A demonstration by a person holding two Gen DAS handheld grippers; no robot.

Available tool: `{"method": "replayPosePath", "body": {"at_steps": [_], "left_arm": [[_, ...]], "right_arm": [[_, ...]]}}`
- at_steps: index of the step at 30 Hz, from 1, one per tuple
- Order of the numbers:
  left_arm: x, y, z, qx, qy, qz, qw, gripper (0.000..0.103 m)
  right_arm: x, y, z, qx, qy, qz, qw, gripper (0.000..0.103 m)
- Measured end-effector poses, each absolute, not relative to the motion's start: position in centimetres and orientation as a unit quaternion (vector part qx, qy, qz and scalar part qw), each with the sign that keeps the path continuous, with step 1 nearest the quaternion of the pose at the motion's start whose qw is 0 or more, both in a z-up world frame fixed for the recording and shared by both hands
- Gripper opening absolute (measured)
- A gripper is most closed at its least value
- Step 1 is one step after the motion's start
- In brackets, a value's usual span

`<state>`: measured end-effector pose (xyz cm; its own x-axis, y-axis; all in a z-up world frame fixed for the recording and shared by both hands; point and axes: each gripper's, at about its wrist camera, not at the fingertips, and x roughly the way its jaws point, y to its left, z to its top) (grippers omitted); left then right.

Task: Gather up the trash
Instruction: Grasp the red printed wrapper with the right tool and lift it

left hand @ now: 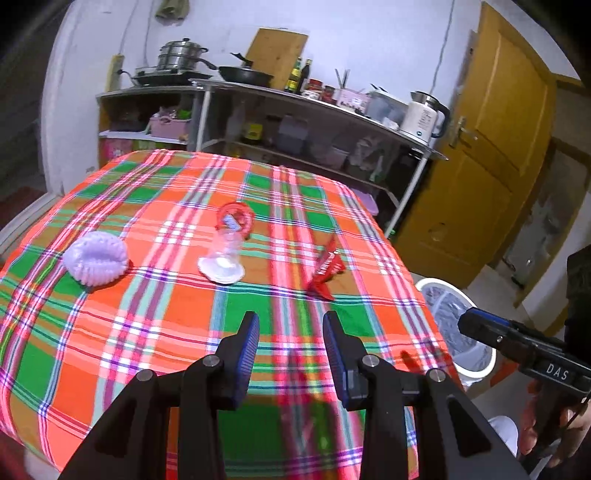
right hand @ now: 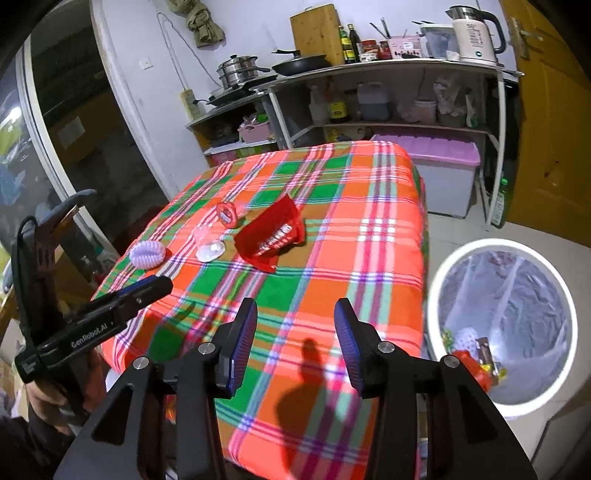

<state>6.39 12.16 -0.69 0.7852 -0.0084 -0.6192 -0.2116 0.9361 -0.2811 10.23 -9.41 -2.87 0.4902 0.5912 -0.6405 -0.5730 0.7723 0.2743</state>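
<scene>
A red snack wrapper point(left hand: 327, 267) point(right hand: 275, 236) lies on the plaid tablecloth point(left hand: 147, 332) point(right hand: 351, 236). Left of it lie a clear plastic cup point(left hand: 223, 254) point(right hand: 208, 245) on its side, a red-rimmed lid point(left hand: 236, 219) point(right hand: 227, 213) and a purple foam fruit net point(left hand: 96, 260) point(right hand: 147, 254). My left gripper point(left hand: 290, 343) is open and empty above the table's near part. My right gripper point(right hand: 295, 332) is open and empty above the table's right front. A white bin point(right hand: 502, 325) point(left hand: 452, 325) lined with a clear bag stands on the floor to the right and holds some wrappers.
Metal shelves point(right hand: 388, 92) with pans, bottles and a kettle point(right hand: 474, 33) stand behind the table. A pink-lidded storage box point(right hand: 443, 173) sits under them. A yellow door point(left hand: 491, 155) is at the right. The right gripper's body point(left hand: 517, 350) shows beside the bin.
</scene>
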Motion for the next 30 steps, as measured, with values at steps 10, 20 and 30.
{"method": "replayPosePath", "body": {"at_steps": [10, 20, 30], "left_arm": [[6.4, 15.4, -1.7, -0.192, 0.32, 0.076, 0.925, 0.035], [7.1, 18.1, -2.3, -0.208, 0.316, 0.088, 0.922, 0.035], [8.4, 19.4, -3.0, -0.212, 0.318, 0.092, 0.919, 0.035]], "right_arm": [[12.6, -3.8, -3.2, 0.004, 0.387, 0.342, 0.856, 0.047], [15.9, 0.9, -4.5, 0.017, 0.408, 0.326, 0.852, 0.047], [18.7, 2.5, -7.1, 0.017, 0.434, 0.28, 0.856, 0.047]]}}
